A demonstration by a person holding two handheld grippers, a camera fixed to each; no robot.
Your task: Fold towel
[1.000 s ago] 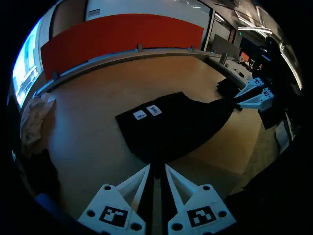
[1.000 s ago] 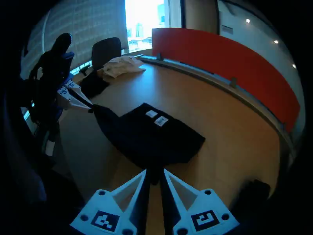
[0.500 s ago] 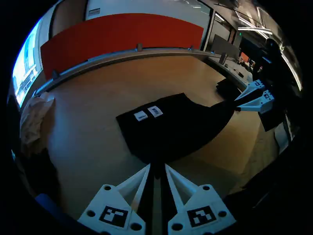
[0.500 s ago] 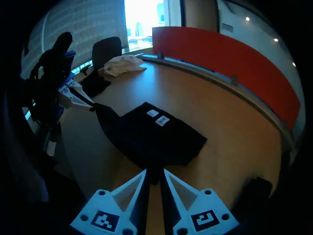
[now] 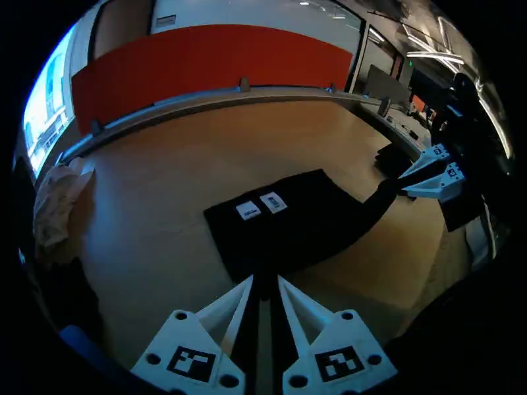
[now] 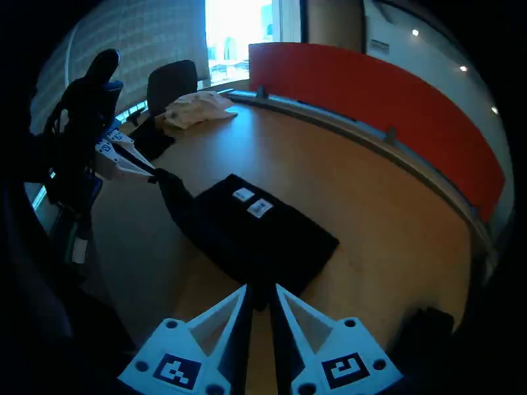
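The dark towel (image 5: pixel 296 217) lies on the wooden table (image 5: pixel 165 151), spread forward from both sets of jaws. Its near edge is lifted and drawn out between them — that edge is the long axis the fold turns on. The left gripper (image 5: pixel 265 280) has its fingers pinched tight on one near corner. The right gripper (image 6: pixel 260 289) is pinched the same way on the other, so neither hand is nearer. The next move likely carries both corners forward over the resting part. Two white tags (image 5: pixel 260 206) sit on the cloth — their print is too small to read.
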